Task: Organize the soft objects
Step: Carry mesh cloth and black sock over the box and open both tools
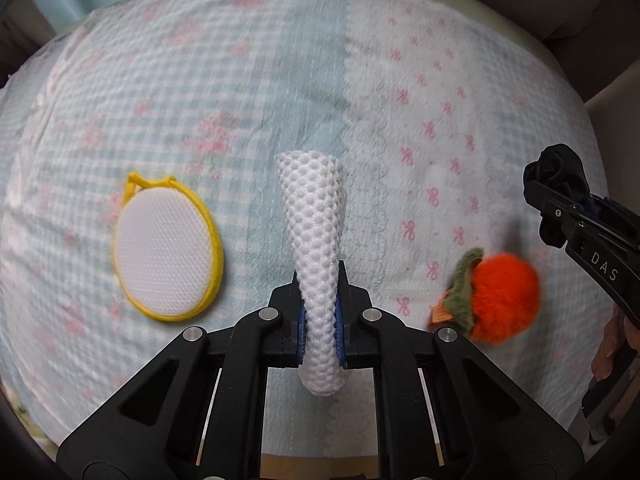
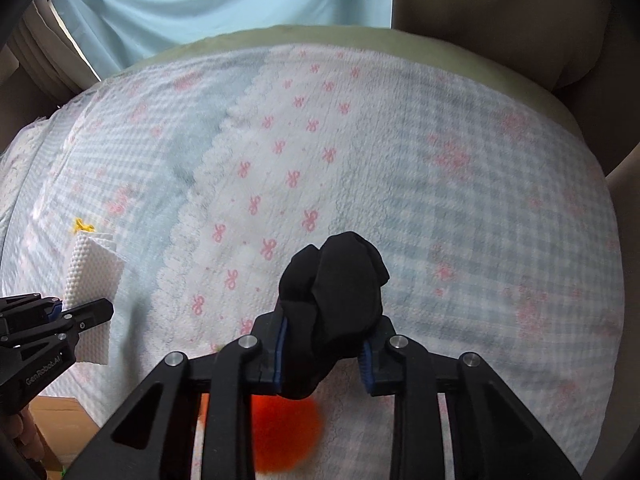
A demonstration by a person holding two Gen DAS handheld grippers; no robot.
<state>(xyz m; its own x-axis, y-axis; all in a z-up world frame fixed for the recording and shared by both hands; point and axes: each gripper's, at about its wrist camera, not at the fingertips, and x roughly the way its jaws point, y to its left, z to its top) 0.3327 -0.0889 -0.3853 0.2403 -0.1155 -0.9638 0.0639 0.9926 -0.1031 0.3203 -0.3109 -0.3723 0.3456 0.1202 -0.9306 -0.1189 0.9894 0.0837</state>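
The left gripper (image 1: 320, 320) is clenched on a white mesh pad (image 1: 316, 248), folded and standing up out of the jaws, its lower end hanging just below them. Off to the left of those jaws, well apart, a flat oval pad with a yellow rim (image 1: 166, 250) lies on the cover. To their right sits a fluffy orange pompom (image 1: 502, 296) with a green felt leaf, near the other tool.

The right gripper (image 2: 324, 348) is grasping a bunched black cloth (image 2: 334, 304), which bulges up past the fingertips and droops a little beneath them. The orange pompom (image 2: 286, 432) lies just under and behind these jaws, blurred. I see no box or basket from either camera.

Everything rests on a quilted cover (image 1: 280, 80) in pale blue check, with a white scalloped strip printed with pink bows. Beyond its far edge hangs a light blue curtain (image 2: 224, 4), with a beige cushion (image 2: 500, 16) to the right.
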